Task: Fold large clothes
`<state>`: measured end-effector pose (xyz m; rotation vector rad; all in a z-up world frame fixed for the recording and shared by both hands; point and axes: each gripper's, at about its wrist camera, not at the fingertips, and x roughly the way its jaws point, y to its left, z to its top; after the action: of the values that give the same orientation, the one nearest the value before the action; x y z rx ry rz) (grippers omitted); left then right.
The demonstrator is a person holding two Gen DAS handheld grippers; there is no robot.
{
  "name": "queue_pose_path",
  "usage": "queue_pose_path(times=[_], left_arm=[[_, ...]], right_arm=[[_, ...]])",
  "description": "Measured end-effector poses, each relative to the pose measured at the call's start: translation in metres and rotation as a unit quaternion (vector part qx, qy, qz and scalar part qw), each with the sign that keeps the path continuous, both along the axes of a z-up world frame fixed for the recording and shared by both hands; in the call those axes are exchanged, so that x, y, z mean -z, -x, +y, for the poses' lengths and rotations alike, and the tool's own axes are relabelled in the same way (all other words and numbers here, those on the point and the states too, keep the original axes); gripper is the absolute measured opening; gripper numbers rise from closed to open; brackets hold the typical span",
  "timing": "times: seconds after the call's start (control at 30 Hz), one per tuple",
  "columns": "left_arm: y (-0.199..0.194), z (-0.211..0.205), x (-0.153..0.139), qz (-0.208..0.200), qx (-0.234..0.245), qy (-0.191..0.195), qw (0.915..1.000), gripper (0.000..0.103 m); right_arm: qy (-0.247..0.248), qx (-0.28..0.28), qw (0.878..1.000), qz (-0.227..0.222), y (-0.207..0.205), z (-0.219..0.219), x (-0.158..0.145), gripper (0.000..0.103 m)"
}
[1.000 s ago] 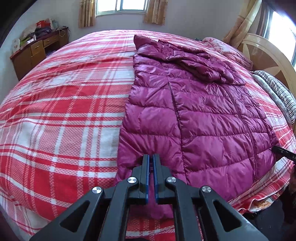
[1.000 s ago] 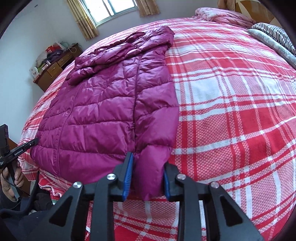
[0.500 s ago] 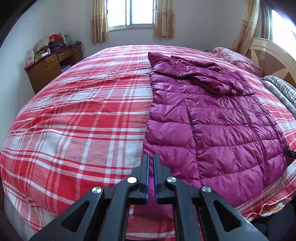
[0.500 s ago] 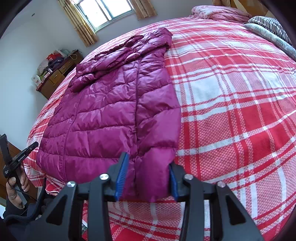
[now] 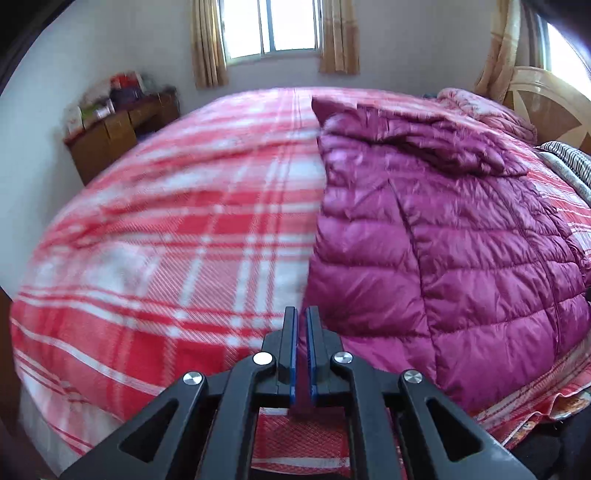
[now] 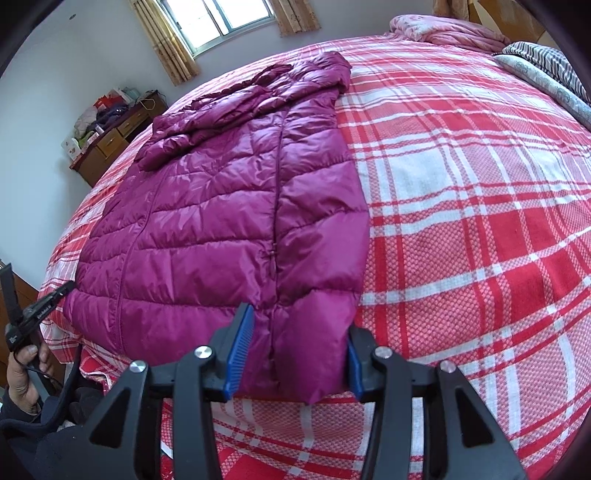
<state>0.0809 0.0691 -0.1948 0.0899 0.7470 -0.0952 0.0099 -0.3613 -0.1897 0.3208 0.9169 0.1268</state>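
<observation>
— While the magenta puffer jacket point(image 6: 221, 206) lies flat on the red-and-white plaid bed cover point(image 6: 461, 221), which part of it is nearest the right gripper point(image 6: 299, 354)?

— Its hem corner. That corner hangs over the near edge of the bed and sits between the two blue pads point(image 6: 240, 350). The jaws have just been opening, and they now stand apart on either side of the cloth, so I read that gripper as released, not pinching.

— And the left gripper point(image 5: 302, 354)?

— Clenched. Its blue pads stand almost together with only a thin slit between them. A dark strip of purple shows low in that slit, and the jacket's other hem corner lies just beside the fingertips, but I cannot tell whether any cloth is truly caught there.

— How is the jacket laid out?

— Lengthwise up the bed, hem toward the grippers, hood end far away toward the window point(image 5: 273, 26). The zip runs up the middle, and a sleeve is folded across the top part. In the left wrist view the jacket point(image 5: 461, 258) takes the right half of the bed; that view is blurred.

— Anything else around?

— A wooden dresser point(image 6: 110, 144) with clutter on top stands against the wall at far left. A pink quilt point(image 6: 443, 26) and striped bedding point(image 6: 546, 59) are bunched at the far right by the headboard point(image 5: 546, 99). At the lower left of the right wrist view a hand point(image 6: 22, 373) grips the handle of the other tool.
</observation>
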Motion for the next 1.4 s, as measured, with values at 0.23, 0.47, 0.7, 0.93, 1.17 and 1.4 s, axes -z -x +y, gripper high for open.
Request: queue_pose_path(times=[0.23, 0.47, 0.7, 0.93, 1.17, 1.4], left_arm=[[0.013, 0.011, -0.029, -0.044, 0.014, 0.075, 0.9961, 0.008], [0.004, 0.006, 0.020, 0.032, 0.001, 0.099, 0.9945, 0.102], [0.005, 0.008, 0.026, 0.044, 0.005, 0.126, 0.9911, 0.102], [0.006, -0.001, 0.020, 0.057, 0.059, 0.170, 0.9822, 0.093], [0.012, 0.000, 0.000, 0.058, 0.101, 0.213, 0.9700, 0.014], [0.045, 0.019, -0.077, -0.033, 0.161, 0.265, 0.9502, 0.007]], right_arm=[[0.005, -0.002, 1.000, -0.002, 0.000, 0.001, 0.001, 0.049], [0.015, -0.012, 1.000, -0.003, 0.000, 0.005, 0.001, 0.052], [0.016, -0.017, 1.000, -0.006, 0.001, 0.006, 0.000, 0.052], [0.009, -0.032, 0.999, -0.009, 0.000, 0.010, -0.001, 0.021], [-0.013, -0.045, 0.998, -0.036, 0.011, 0.006, -0.030, 0.013], [-0.064, -0.060, 0.991, -0.102, 0.038, -0.003, -0.086, 0.011]])
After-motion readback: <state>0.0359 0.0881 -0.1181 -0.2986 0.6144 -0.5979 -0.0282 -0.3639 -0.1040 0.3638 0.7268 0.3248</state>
